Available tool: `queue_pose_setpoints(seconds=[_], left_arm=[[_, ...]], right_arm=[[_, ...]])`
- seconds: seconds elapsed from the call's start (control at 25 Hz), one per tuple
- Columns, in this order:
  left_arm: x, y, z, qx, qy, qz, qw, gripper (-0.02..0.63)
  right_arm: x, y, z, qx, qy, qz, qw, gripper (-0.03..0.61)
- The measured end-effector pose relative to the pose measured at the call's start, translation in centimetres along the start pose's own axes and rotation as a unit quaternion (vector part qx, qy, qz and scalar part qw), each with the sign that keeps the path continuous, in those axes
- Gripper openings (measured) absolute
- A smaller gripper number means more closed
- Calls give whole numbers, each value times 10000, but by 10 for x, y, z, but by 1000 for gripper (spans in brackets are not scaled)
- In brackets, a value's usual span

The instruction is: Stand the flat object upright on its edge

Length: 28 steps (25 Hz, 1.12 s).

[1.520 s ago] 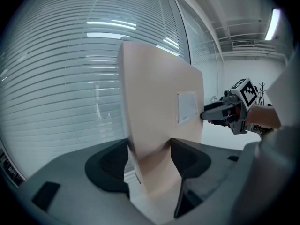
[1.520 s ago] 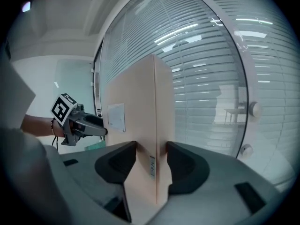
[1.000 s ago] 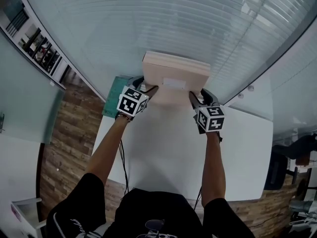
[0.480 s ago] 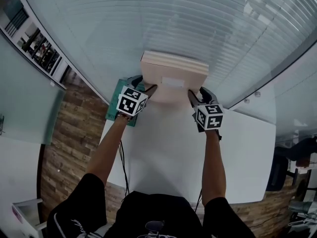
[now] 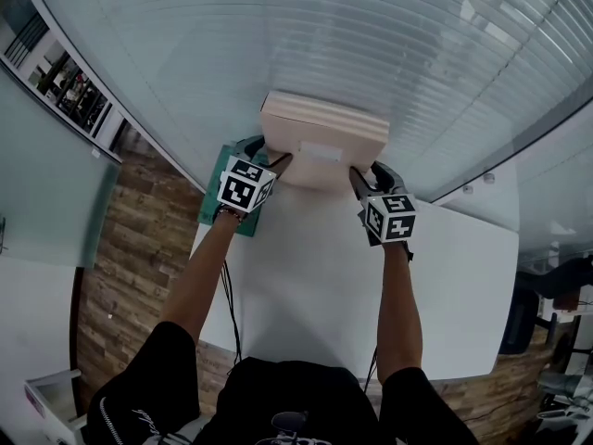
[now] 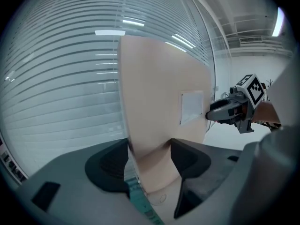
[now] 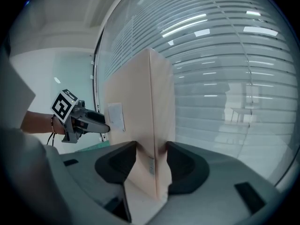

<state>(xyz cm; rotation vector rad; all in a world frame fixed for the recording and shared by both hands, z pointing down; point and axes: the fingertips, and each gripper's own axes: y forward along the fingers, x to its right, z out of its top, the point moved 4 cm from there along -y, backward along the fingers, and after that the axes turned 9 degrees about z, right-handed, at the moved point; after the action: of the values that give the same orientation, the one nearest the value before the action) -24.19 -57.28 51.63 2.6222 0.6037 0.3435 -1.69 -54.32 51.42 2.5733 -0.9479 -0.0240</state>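
Observation:
A flat beige cardboard box (image 5: 324, 137) with a white label stands raised at the far end of the white table (image 5: 315, 276), labelled face toward me, close to the glass wall. My left gripper (image 5: 271, 162) is shut on the box's lower left corner and my right gripper (image 5: 359, 176) on its lower right corner. In the left gripper view the box (image 6: 159, 88) fills the gap between the jaws of the left gripper (image 6: 149, 156), with the right gripper (image 6: 224, 111) beyond. In the right gripper view the right gripper (image 7: 152, 161) clamps the box (image 7: 136, 121); the left gripper (image 7: 104, 127) shows behind.
A green mat (image 5: 215, 200) lies at the table's far left corner, under the left gripper. A glass wall with horizontal blinds (image 5: 306, 35) rises right behind the box. Wood floor (image 5: 130, 258) lies to the table's left, and furniture stands at the right.
The box and both grippers have edged slightly farther toward the glass wall. Both grips look the same.

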Motion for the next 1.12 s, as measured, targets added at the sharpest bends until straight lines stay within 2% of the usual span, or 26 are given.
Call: queue_pose_setpoints(seconds=[0.24, 0.72, 0.96, 1.12], left_arm=[[0, 4, -8, -84, 16, -9, 10000, 302], [0, 5, -13, 1, 68, -42, 10000, 302], [3, 1, -16, -35, -110, -8, 9999, 302], [4, -11, -13, 115, -246, 69, 9996, 302]], right_arm=[[1, 5, -10, -79, 58, 36, 9999, 222], [1, 8, -17, -10, 179, 50, 9998, 224], [0, 6, -18, -135, 209, 30, 9997, 225], [0, -1, -20, -244, 167, -185, 9994, 225]])
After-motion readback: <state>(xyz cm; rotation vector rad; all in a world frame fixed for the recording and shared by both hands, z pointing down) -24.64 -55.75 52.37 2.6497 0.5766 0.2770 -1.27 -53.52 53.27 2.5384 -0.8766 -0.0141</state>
